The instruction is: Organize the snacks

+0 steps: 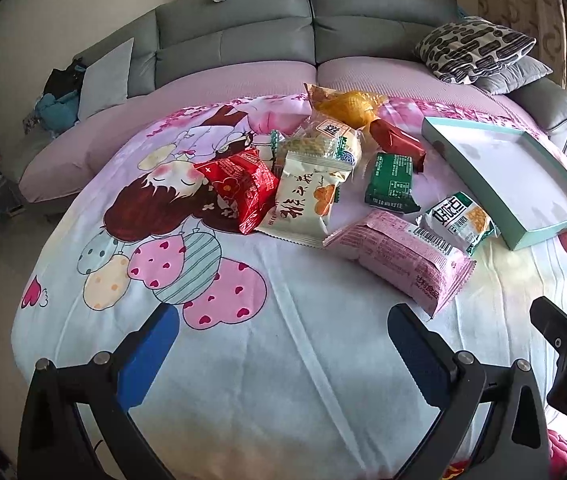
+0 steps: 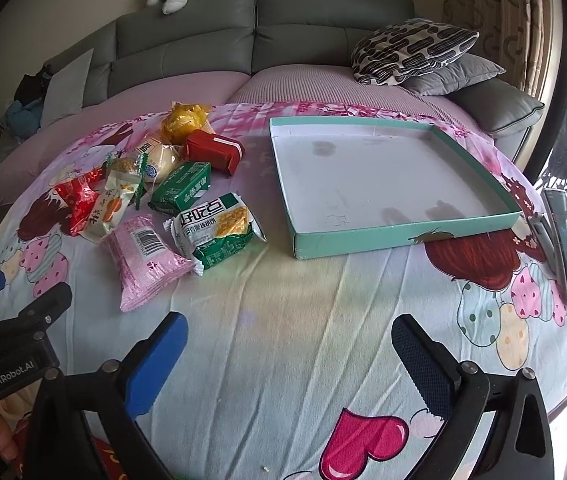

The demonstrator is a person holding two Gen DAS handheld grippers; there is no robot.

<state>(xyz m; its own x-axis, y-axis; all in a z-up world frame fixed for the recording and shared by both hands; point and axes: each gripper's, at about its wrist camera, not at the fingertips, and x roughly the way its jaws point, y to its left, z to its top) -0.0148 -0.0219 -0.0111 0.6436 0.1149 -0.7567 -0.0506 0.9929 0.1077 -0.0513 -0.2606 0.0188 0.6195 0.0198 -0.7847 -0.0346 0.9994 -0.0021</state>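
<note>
So basically nothing's sorted yet: the teal box lid (image 2: 399, 236) sits empty, w/ the snack packets (image 2: 151, 196) all piled just left of it on the cartoon bedsheet (image 2: 283, 320). Left gripper (image 1: 283, 344) and right gripper (image 2: 289, 354) both hang spread wide, holding nothing, so every packet's left to move imo.

Soft daylight from the right — overexposed glare there, strong fisheye bending, dark corners
</note>
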